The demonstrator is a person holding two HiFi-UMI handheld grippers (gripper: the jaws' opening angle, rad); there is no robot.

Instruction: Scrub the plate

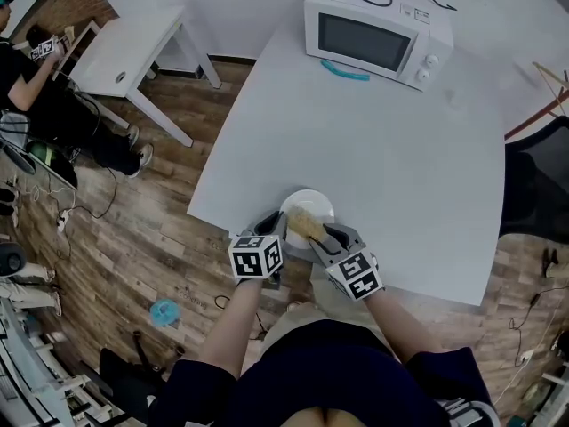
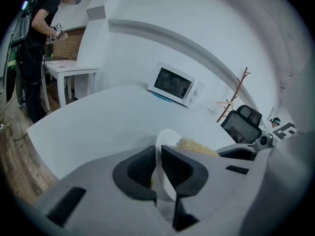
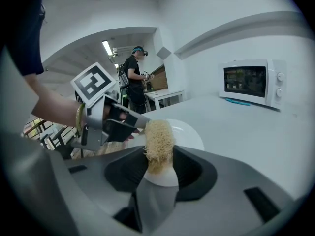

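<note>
Person's lap fills the bottom of the head view, both forearms reaching to the near edge of the white bench.

Left gripper: jaws clamped on the plate at its near rim, and only the rim. Its own view shows the rim edge-on between the pads. Plate sits at the near bench edge, right in front of the person. Can't tell if it lies flat or is tipped up on the gripped side.

Right gripper: jaws closed on a yellow fibrous scrubber, gripped by one end, with the free end over the plate's face. Contact looks likely but isn't certain.

Microwave is at the far side, well apart and no factor.

Risks, judged from here:
- The rim-only hold is thin, so a hard scrub stroke could lever the plate out of the left jaws or twist it in them.
- With the plate so near the bench edge, a slip toward the person could send it to the floor.
- The scrubber is soft and held at the end. Pressing could fold it or drag it out of the right jaws, and then bare jaws would hit the plate.
- The grippers are just beside each other, so a stroke toward the left one may knock them together.
</note>
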